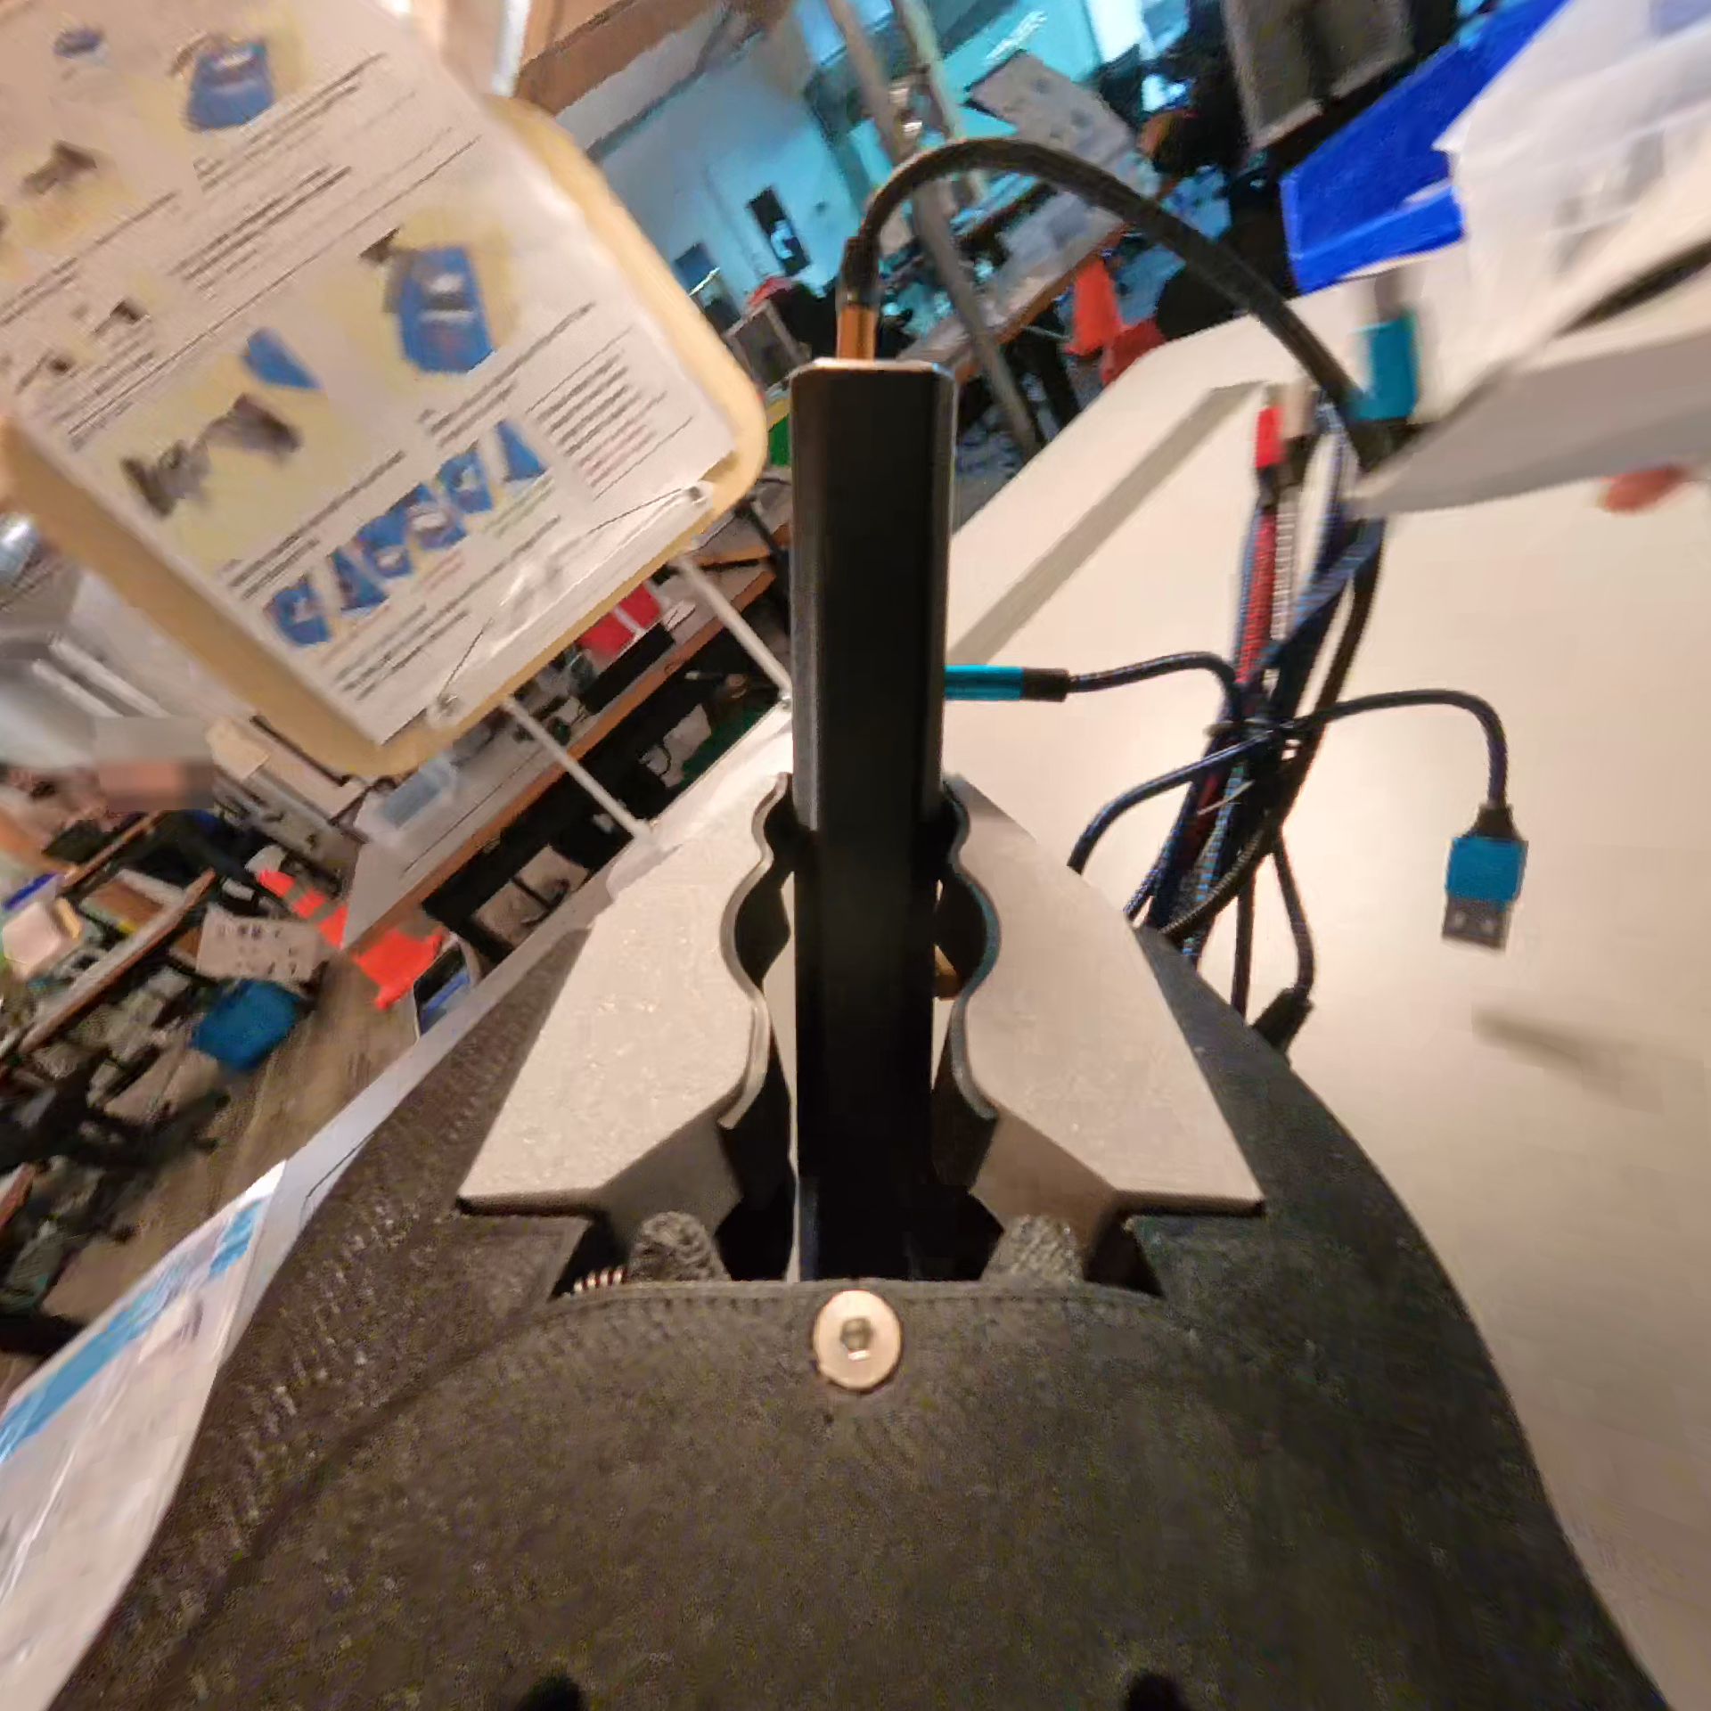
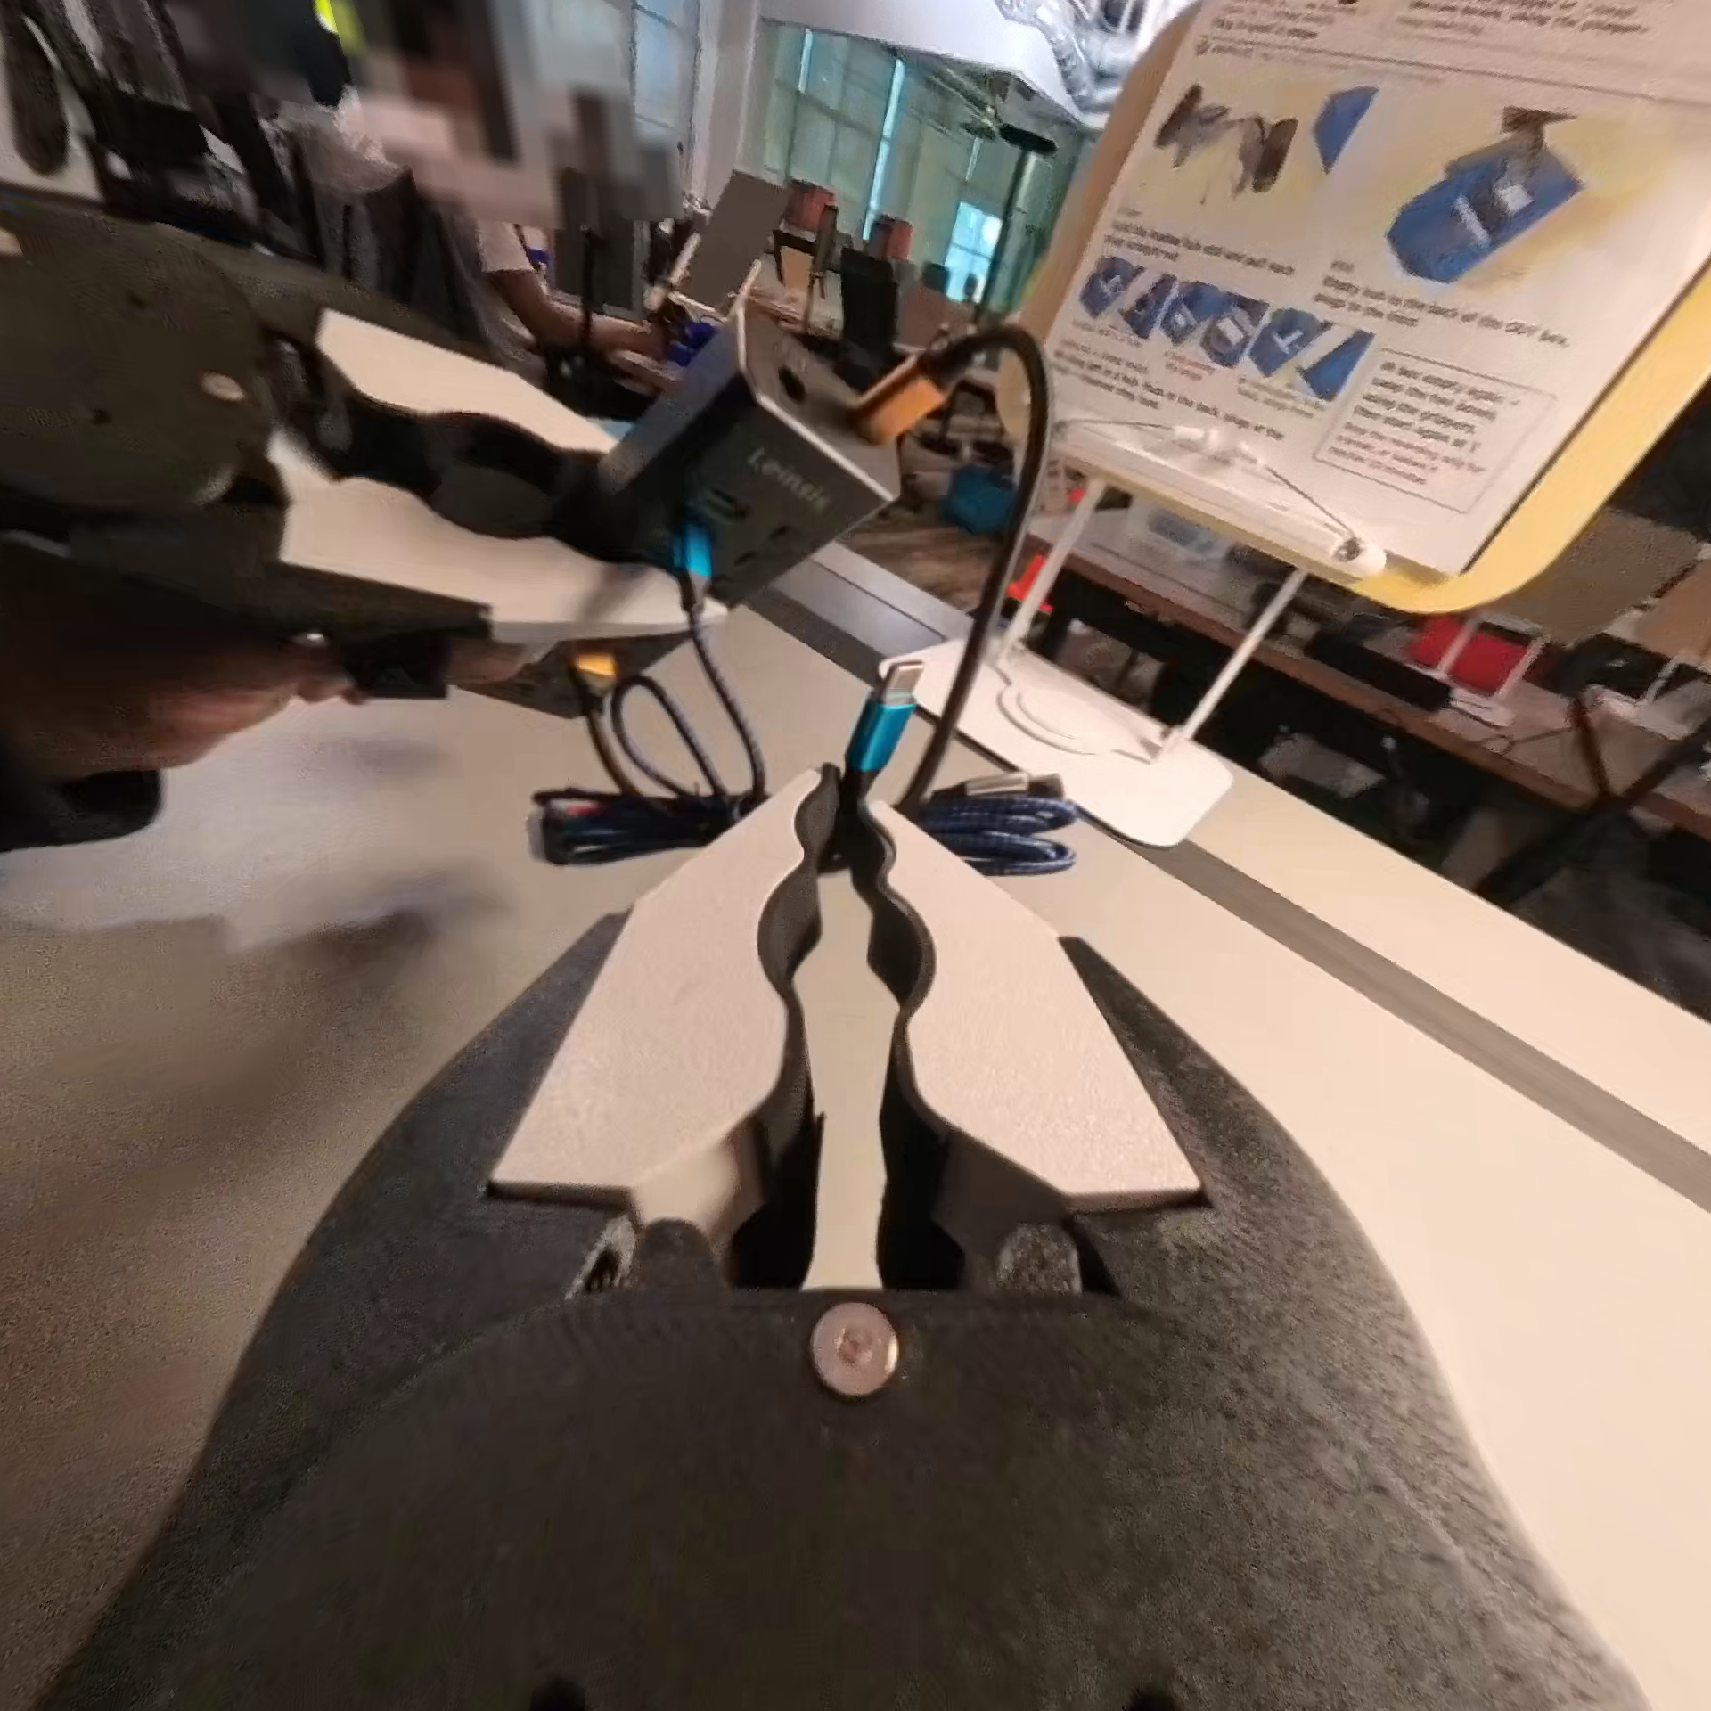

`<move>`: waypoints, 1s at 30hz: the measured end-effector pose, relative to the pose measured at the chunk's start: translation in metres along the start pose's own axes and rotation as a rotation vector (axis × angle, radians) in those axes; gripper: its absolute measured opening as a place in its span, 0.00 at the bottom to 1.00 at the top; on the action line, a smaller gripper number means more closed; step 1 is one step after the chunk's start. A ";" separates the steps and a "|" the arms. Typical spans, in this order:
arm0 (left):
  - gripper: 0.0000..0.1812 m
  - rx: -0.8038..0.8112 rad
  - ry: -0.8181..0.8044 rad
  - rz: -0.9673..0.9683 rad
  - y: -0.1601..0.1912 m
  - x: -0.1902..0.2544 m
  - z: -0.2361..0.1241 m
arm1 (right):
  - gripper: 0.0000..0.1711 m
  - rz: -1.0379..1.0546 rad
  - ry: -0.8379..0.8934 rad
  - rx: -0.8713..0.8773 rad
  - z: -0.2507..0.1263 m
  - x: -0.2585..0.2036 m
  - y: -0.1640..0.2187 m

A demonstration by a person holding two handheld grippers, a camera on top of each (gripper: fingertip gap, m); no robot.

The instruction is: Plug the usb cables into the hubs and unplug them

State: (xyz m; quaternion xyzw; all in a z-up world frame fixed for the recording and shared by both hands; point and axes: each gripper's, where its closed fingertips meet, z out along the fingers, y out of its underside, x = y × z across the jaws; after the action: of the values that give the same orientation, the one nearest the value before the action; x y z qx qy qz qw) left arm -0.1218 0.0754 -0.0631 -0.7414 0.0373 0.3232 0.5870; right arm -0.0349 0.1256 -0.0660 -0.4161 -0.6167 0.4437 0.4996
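My left gripper (image 1: 870,805) is shut on a dark USB hub (image 1: 870,593) that sticks out forward between its fingers. A black cable with a gold plug (image 1: 856,319) sits in the hub's far end, and a teal plug (image 1: 995,685) sits in its right side. My right gripper (image 2: 847,801) is shut on the cable just behind a teal USB-C plug (image 2: 880,722), which points up toward the hub (image 2: 741,444). The plug is apart from the hub. The left gripper's fingers (image 2: 444,546) show at the left of the right wrist view.
A bundle of braided cables (image 2: 1005,824) lies on the pale table (image 2: 1389,1065), with a loose blue USB-A plug (image 1: 1486,880) hanging free. An instruction sheet on a white stand (image 2: 1389,278) stands at the table's far edge. A blue bin (image 1: 1370,194) is behind. Some 10 cm of space lies between my two pairs of fingers.
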 end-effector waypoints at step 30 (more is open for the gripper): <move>0.17 -0.068 0.141 0.097 -0.001 0.057 0.006 | 0.00 -0.340 0.088 -0.085 0.019 -0.033 0.016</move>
State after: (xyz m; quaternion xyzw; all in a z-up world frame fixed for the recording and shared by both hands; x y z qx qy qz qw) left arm -0.0794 0.0999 -0.0926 -0.7792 0.1033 0.2995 0.5409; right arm -0.0469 0.0954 -0.0917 -0.3455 -0.6738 0.3077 0.5762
